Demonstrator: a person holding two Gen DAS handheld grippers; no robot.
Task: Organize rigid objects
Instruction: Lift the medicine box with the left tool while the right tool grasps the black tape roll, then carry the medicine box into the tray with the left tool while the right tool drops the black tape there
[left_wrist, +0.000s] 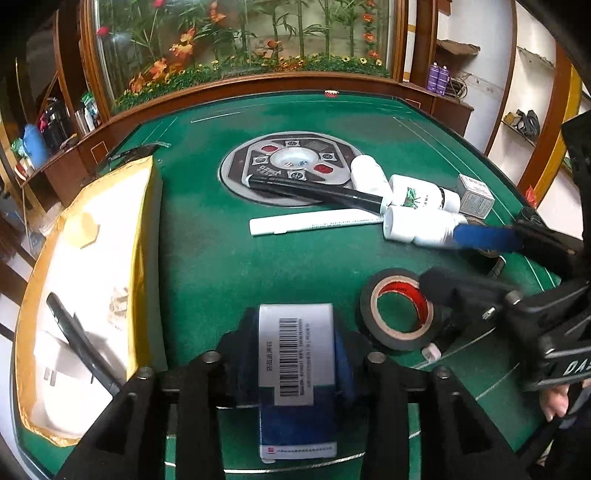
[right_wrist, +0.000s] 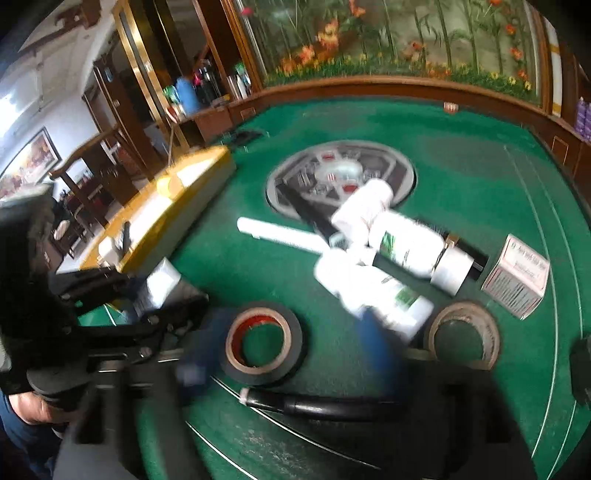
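The left hand-held gripper is clenched on a small barcoded medicine box, held just above the green tabletop beside the yellow-rimmed tray. Light, stiff cardboard (crushable, I'd judge): grip its flat sides. The right hand-held gripper stands released, one blue finger touching a white bottle.

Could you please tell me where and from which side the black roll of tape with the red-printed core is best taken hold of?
The black roll of tape with the red-printed core lies flat on the green felt table, hole up. Probably come from above, one of the fingers inside the hole, one outside, pinching the wall on the side away from the white bottles.
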